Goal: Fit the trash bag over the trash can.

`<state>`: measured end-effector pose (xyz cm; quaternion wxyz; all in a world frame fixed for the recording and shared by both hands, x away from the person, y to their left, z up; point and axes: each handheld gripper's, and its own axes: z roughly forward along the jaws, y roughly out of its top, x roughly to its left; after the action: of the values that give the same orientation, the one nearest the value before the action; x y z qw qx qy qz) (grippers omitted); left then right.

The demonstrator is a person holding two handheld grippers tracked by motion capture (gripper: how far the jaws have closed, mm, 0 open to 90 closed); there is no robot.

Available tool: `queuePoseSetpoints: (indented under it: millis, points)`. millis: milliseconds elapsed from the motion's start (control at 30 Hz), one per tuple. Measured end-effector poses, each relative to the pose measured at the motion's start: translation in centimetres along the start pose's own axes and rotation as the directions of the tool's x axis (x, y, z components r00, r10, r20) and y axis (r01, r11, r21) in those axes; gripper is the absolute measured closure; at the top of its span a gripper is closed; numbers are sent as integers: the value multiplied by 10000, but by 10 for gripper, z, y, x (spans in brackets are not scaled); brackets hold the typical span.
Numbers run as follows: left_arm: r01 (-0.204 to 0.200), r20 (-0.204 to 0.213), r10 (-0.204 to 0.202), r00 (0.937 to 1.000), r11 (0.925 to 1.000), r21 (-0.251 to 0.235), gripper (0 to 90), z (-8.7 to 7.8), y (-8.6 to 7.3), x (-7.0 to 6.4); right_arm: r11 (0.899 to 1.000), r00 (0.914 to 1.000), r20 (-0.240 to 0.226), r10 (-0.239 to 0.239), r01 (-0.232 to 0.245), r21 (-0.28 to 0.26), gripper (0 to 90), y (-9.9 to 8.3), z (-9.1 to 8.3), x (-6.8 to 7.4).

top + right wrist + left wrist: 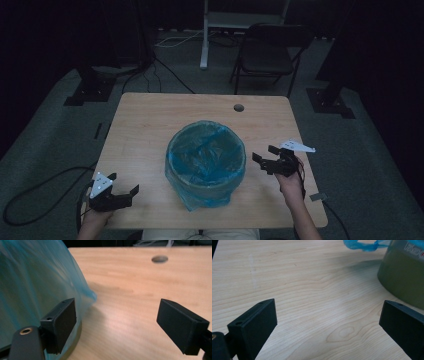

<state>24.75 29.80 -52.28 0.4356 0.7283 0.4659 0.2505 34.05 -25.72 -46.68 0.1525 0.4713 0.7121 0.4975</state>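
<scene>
A round dark-green bin (205, 162) lined with a blue plastic bag (207, 150) stands in the middle of the wooden table (150, 120). My left gripper (123, 185) is open at the table's near left corner, well left of the bin; the left gripper view has the bin wall (402, 275) at its right and the bag's hem (362, 245) at the top. My right gripper (265, 154) is open just right of the bin, its jaws pointing at the rim. The bag (32, 282) bulges beside the left jaw in the right gripper view. Nothing lies between either pair of jaws.
A round cable hole (238, 107) sits near the table's far edge, also as the cable hole (159, 258) in the right gripper view. Beyond the table stand a folding chair (270, 50) and a white stand (205, 35). Cables (45, 195) trail on the grey carpet.
</scene>
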Motion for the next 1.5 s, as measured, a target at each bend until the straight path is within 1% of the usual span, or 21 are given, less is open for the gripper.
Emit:
queuePoseSetpoints:
  millis: [133,267,333,433,500,533,600,667,800,867,900,933,967,1067,1133,1233,1267,1333,1400,1433,1500]
  points:
    - [-64,-9,64,10000,9999,100,20,2,-3,0,9995,9997,129,186,-189,266,154,-19,1,-7]
    - [-102,-58,102,9999,9999,79,20,3,-4,0,9984,9986,318,421,-433,358,154,-36,-2,-16]
    - [-43,-40,43,10000,9999,96,20,2,-4,1,9977,9978,422,512,-530,430,154,-43,-3,-20]
    - [196,69,-196,9998,9998,67,20,2,-6,3,9964,9966,600,566,-602,603,154,-52,-6,-26]
    - [210,81,-211,9997,9997,108,20,2,-7,3,9958,9965,612,575,-616,673,155,-55,-7,-28]
    - [162,17,-162,9999,9997,182,20,1,-8,3,9949,9956,797,496,-563,842,155,-61,-9,-31]
    - [51,-127,-48,9999,9995,311,20,1,-9,4,9940,9946,905,510,-594,924,155,-66,-12,-33]
    - [108,-227,-96,9997,9985,538,20,-1,-11,6,9936,9930,1053,540,-639,933,155,-72,-15,-36]
    - [272,-452,-242,9987,9974,663,20,-8,-18,11,9892,9894,1253,731,-879,1172,154,-86,-20,-41]
    - [337,-521,-299,9982,9967,741,20,-10,-20,13,9890,9889,1309,705,-864,1202,154,-89,-22,-43]
    - [420,-642,-375,9972,9966,709,20,-14,-23,16,9876,9867,1415,800,-977,1225,154,-92,-24,-44]
    - [442,-675,-392,9970,9962,745,20,-16,-24,17,9871,9843,1484,959,-1132,1135,154,-95,-29,-47]
    - [511,-768,-453,9960,9959,753,20,-18,-25,19,9869,9832,1516,1012,-1184,1094,155,-96,-31,-48]
    - [688,-1087,-598,9923,9943,815,20,-24,-30,23,9861,9762,1859,1118,-1320,1005,155,-100,-42,-50]
    - [806,-1202,-713,9902,9939,748,20,-27,-32,26,9847,9690,2177,1170,-1417,1018,155,-103,-48,-51]
    - [868,-1388,-769,9873,9940,669,20,-33,-34,30,9834,9589,2530,1286,-1562,923,155,-108,-56,-55]
    - [918,-1553,-806,9846,9936,665,20,-35,-35,31,9828,9557,2619,1341,-1622,886,155,-110,-58,-56]
    - [974,-1901,-806,9784,9920,806,20,-37,-37,33,9813,9488,2807,1447,-1740,821,155,-112,-64,-59]
    - [1056,-2158,-855,9727,9909,834,20,-40,-41,36,9814,9402,3085,1445,-1761,769,155,-114,-70,-62]
    - [1110,-2280,-899,9695,9905,815,20,-41,-42,37,9800,9341,3222,1537,-1858,710,155,-115,-73,-64]
    - [1198,-2619,-957,9603,9898,777,20,-45,-45,40,9785,9242,3428,1684,-1988,554,155,-118,-80,-68]
